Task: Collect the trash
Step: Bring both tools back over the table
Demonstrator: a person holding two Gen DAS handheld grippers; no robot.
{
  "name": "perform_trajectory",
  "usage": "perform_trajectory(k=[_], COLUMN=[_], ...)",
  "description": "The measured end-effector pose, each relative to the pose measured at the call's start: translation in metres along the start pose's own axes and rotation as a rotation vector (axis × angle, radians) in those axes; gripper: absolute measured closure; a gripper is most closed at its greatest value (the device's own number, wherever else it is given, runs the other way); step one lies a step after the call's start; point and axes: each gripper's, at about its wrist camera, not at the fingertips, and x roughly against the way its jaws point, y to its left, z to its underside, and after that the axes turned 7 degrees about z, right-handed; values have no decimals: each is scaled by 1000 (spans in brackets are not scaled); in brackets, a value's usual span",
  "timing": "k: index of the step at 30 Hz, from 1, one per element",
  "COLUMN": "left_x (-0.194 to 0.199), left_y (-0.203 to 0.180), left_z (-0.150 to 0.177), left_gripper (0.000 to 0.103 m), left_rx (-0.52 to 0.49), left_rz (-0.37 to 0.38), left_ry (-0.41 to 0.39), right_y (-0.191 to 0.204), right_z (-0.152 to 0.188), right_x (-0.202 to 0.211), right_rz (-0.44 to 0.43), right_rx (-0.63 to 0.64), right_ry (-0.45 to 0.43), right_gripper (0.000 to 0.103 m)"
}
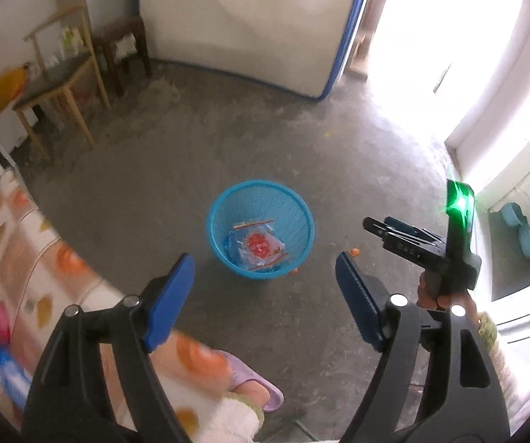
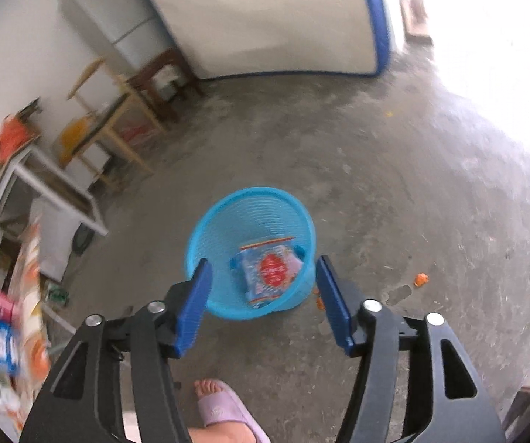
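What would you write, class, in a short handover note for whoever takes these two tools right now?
Left tool: open, holding nothing.
Right tool: open, holding nothing, above the basket.
Blue basket stands on the concrete floor; a snack wrapper already lies inside.
Left to do: small orange scraps lie on the floor right of the basket, and packets sit on the flowered table at the left. Whether those packets are trash I cannot tell.
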Motion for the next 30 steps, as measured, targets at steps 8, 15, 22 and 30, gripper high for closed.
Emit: perform_trajectory(k=[8, 15, 22, 30], left_x=[50, 91, 141, 169], left_y=[-9, 15, 51, 92], left_z=[97, 162, 226, 289], left_gripper=[20, 17, 13, 10], left_rx=[36, 145, 317, 482], left_rz=[-14, -65, -136, -199], left_ry=[-22, -89, -222, -286], right_y=[74, 139, 214, 314], right_z=[32, 46, 56, 96], right_x=[60, 106, 141, 177], right_rz=[13, 31, 59, -28], right_rx=[267, 425, 596, 819], right_ry=[-17, -91, -171, -263], right_gripper=[20, 6, 6, 6])
